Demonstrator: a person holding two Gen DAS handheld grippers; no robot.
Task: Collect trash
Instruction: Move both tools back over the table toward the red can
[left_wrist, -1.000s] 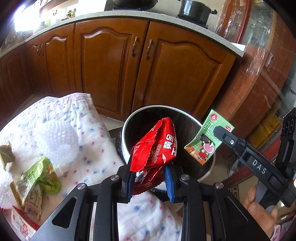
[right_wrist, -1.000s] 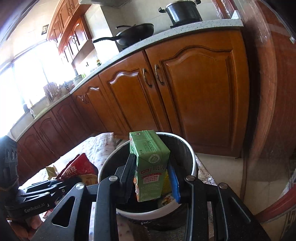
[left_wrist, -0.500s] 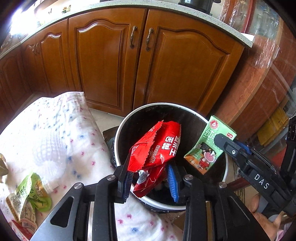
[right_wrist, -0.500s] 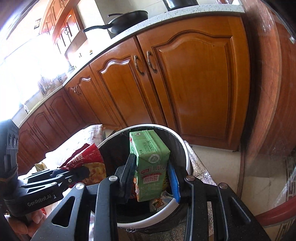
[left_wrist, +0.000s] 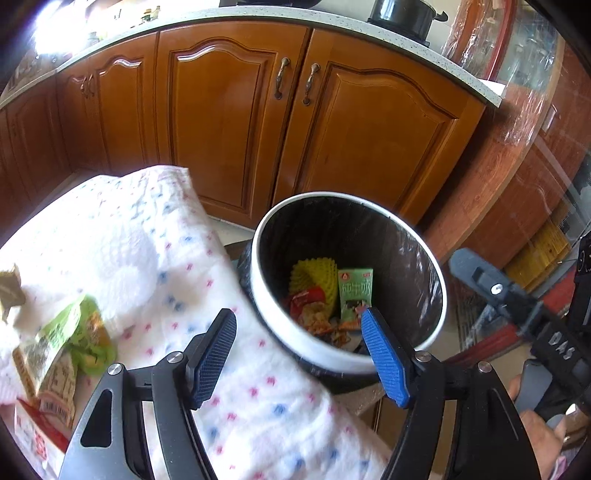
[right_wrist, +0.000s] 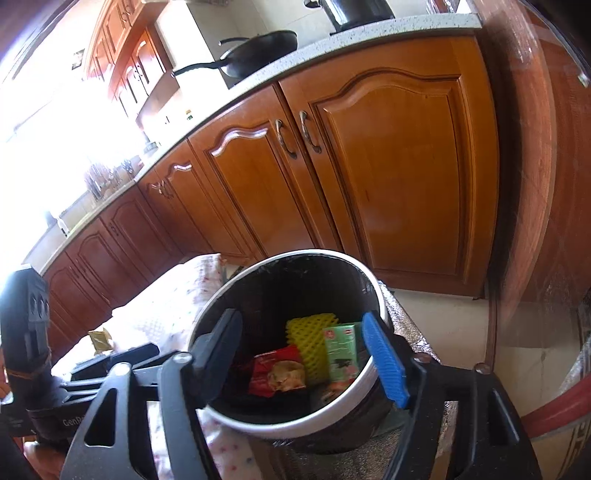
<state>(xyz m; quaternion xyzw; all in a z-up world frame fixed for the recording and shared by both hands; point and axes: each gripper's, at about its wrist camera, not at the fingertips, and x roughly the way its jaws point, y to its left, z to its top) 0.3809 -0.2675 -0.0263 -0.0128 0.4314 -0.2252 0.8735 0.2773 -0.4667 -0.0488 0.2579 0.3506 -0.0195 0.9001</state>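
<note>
1. Hovering over the trash bin (left_wrist: 275, 334), the left gripper (left_wrist: 299, 354) has its jaws spread wide with nothing between the pads; they've just been opening.
2. Same deal on the right gripper (right_wrist: 303, 360): jaws wide apart, just opened, nothing clamped. It hangs above the near rim of the bin (right_wrist: 295, 430), pointing down into it.
3. Bin is round with a white rim and a black liner. It sits just to the right of the desk's corner, with the wooden kitchen cabinets (left_wrist: 229, 122) behind it on the far side.
4. Down in the bottom of the bin: the red snack bag (right_wrist: 277, 374) lying near-left, the green milk carton (right_wrist: 341, 354) leaning to the right of it, and a yellow foam net (right_wrist: 310, 339) behind and between them, touching both as far as I can tell.
5. From the left wrist view the same stuff shows up: red bag (left_wrist: 308, 297), carton (left_wrist: 354, 291), yellow net (left_wrist: 314, 275).
6. Still on the desk, which has a white cloth with pink and blue dots (left_wrist: 177, 273): a green wrapper (left_wrist: 62, 343) at the left, a small brownish scrap (left_wrist: 11, 291) further left, and a bit of red-and-white packaging (left_wrist: 33, 439) at the near-left edge. All well apart from the bin.
7. A black pan (right_wrist: 258, 44) and a pot (left_wrist: 402, 16) sit on the far kitchen counter.
</note>
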